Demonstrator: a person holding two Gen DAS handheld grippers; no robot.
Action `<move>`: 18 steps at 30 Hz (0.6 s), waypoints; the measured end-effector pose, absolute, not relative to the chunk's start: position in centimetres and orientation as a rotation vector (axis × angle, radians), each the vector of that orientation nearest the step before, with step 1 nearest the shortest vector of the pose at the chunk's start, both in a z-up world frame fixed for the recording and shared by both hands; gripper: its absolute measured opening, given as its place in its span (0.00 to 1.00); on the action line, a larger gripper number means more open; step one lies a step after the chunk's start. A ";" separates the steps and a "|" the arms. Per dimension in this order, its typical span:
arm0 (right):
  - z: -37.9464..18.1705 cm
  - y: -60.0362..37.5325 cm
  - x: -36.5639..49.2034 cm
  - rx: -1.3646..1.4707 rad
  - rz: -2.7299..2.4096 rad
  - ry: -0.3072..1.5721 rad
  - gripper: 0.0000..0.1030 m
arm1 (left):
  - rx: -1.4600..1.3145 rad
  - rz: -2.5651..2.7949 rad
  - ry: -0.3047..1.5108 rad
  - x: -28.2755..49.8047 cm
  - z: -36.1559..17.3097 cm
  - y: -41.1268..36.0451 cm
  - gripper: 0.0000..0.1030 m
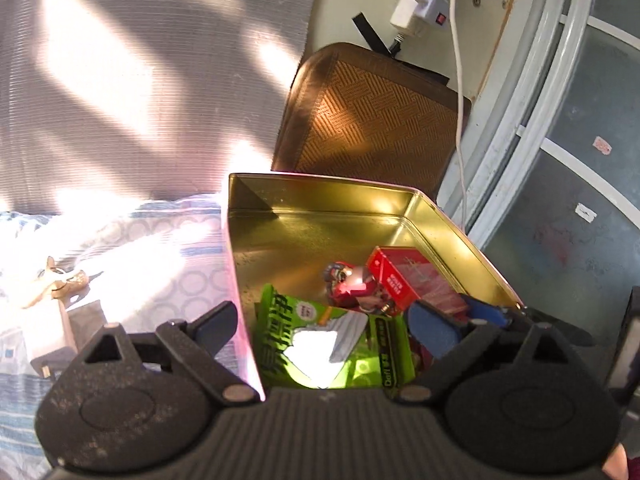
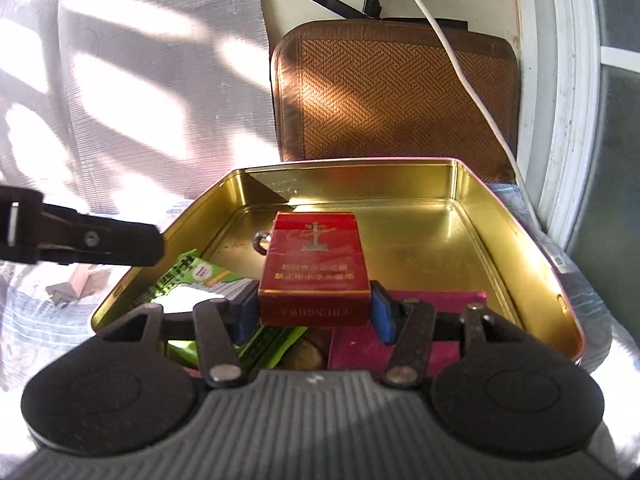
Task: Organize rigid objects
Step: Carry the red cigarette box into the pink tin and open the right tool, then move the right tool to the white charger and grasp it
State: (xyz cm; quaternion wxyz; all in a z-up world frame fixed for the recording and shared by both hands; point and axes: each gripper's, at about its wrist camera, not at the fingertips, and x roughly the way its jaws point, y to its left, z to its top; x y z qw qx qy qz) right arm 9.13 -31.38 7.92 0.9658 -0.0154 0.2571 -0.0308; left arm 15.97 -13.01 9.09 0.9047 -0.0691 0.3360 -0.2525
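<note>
A gold tin box (image 1: 320, 192) (image 2: 440, 208) lies open on the bed. My right gripper (image 2: 314, 310) is shut on a red cigarette pack (image 2: 314, 264), held over the tin; the pack also shows in the left wrist view (image 1: 400, 280). In the tin lie a green packet (image 1: 332, 344) (image 2: 192, 276), a red toy figure (image 1: 354, 286) and a magenta flat box (image 2: 432, 320). My left gripper (image 1: 320, 324) is open, straddling the tin's left wall; one of its fingers (image 2: 100, 242) shows in the right wrist view.
A brown woven cushion (image 1: 372, 120) (image 2: 400, 92) leans on the wall behind the tin. A white cable (image 2: 460, 56) hangs from a power strip (image 1: 420, 8). A white charger (image 1: 52, 340) and a small keyring (image 1: 56, 284) lie on the patterned bedsheet left of the tin.
</note>
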 end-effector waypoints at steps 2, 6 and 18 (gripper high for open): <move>8.1 -31.7 9.2 -0.029 -0.133 0.478 0.67 | -0.167 -0.505 0.672 15.7 9.5 -11.2 0.93; 9.1 -31.6 6.6 0.054 -0.110 0.367 0.67 | -0.143 -0.414 0.592 14.5 9.6 -6.5 0.93; 9.3 -16.8 5.9 -0.029 0.364 0.412 0.61 | -0.123 0.076 0.601 12.8 1.5 10.4 0.88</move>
